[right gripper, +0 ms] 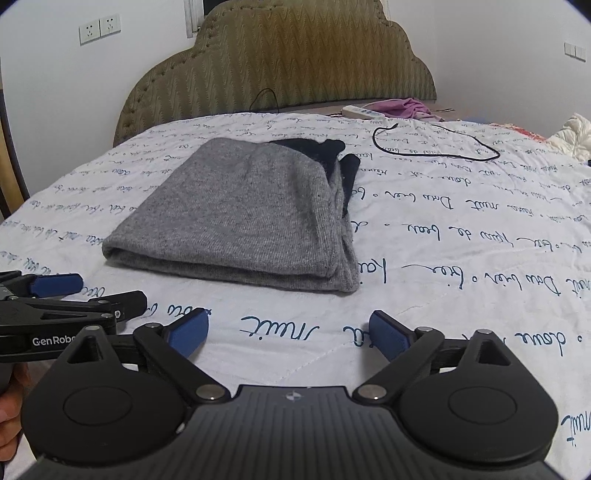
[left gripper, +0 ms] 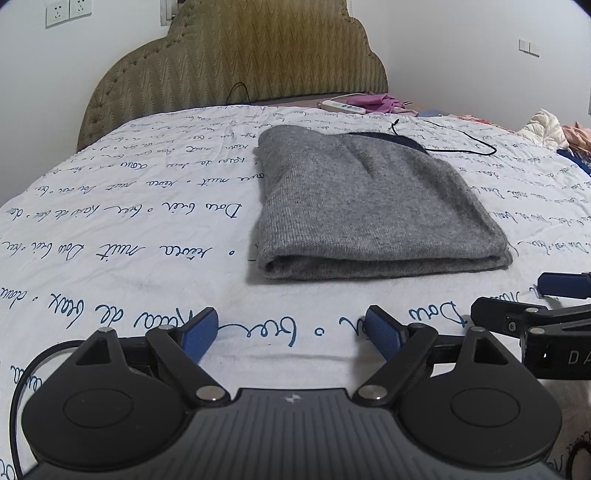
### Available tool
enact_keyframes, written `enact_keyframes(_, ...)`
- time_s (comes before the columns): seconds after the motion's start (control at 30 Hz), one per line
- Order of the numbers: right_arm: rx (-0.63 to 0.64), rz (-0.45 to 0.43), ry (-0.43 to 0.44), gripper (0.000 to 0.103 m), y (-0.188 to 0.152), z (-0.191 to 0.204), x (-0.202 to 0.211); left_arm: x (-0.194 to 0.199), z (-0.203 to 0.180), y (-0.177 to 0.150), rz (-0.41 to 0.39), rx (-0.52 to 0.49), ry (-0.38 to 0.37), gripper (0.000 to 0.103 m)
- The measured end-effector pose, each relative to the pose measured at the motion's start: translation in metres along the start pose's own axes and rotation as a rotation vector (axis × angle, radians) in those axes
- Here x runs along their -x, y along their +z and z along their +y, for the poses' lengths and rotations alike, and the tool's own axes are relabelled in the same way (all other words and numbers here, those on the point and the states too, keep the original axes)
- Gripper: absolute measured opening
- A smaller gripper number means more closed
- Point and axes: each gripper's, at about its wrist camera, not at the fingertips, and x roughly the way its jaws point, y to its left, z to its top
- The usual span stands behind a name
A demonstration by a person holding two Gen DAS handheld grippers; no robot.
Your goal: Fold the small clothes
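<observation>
Plainly one folded grey garment (left gripper: pixel 373 206), two wide-spread grippers (left gripper: pixel 291 330) (right gripper: pixel 288 332), nothing held.

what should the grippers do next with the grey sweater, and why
Probably draw both back and leave it. The grey sweater already lies folded in a neat stack on the bed sheet, and the left gripper and right gripper are both open, empty and short of its near edge, so nothing needs gripping.

The bed (left gripper: pixel 110 229) had a white cover with blue handwriting. Behind it stood a padded olive headboard (left gripper: pixel 236 55) against a white wall (right gripper: pixel 129 66) with two sockets (right gripper: pixel 99 27).
</observation>
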Motion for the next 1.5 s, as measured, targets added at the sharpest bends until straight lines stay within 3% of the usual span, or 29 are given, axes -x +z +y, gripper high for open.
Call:
enact_keyframes(0.6, 0.041, 0.007, -0.043, 0.103, -0.008, 0.008, -0.005, -0.004, 0.003, -0.003, 0.002, 0.015, 0.024, 0.102)
enact_keyframes(0.9, 0.041, 0.01, -0.059, 0.103, -0.01, 0.006, -0.007, -0.003, 0.004, -0.004, -0.003, 0.023, 0.022, 0.103)
enact_keyframes(1.17, 0.037, 0.01, -0.074, 0.103, -0.011, -0.003, -0.006, 0.002, 0.019, -0.007, -0.014, 0.093, 0.047, 0.103)
enact_keyframes(1.5, 0.039, 0.016, -0.069, 0.103, -0.014, -0.002, -0.009, -0.002, 0.012, -0.007, 0.006, 0.052, 0.073, 0.103)
